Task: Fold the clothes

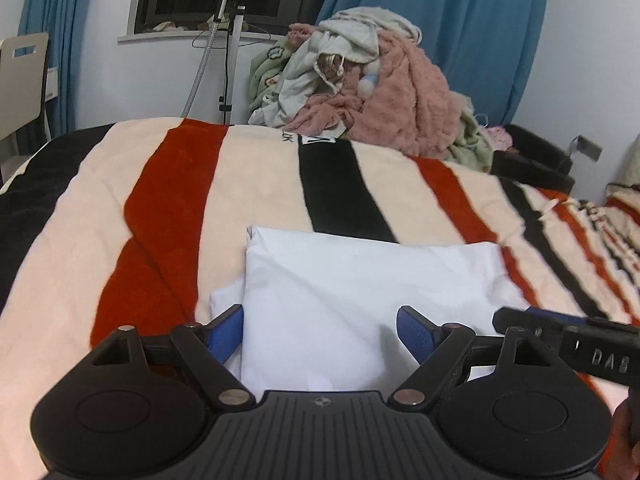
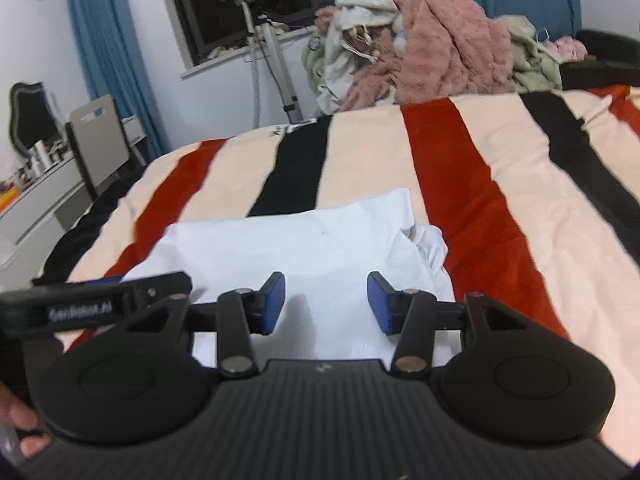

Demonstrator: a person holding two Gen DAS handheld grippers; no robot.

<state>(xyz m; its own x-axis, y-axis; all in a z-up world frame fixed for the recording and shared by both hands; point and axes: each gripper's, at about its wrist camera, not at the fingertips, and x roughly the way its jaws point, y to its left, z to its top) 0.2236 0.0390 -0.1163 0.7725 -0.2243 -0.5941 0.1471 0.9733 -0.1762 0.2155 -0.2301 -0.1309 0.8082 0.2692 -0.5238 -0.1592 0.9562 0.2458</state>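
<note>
A white garment (image 1: 360, 280) lies folded into a rough rectangle on the striped bed; it also shows in the right wrist view (image 2: 288, 240). My left gripper (image 1: 320, 332) is open over its near left part, blue pads (image 1: 230, 330) spread, holding nothing. My right gripper (image 2: 326, 304) is open over its near edge, holding nothing. A loose crumpled flap (image 2: 428, 244) sticks out at the garment's right side. The right gripper's body shows in the left wrist view (image 1: 568, 340), and the left gripper's body shows in the right wrist view (image 2: 100, 300).
The bed has a cream, red and black striped blanket (image 1: 168, 200). A heap of pink, green and grey clothes (image 1: 360, 92) sits at the far edge. A garment steamer stand (image 1: 232, 48), a window, blue curtains, and a chair and desk (image 2: 80, 152) lie beyond.
</note>
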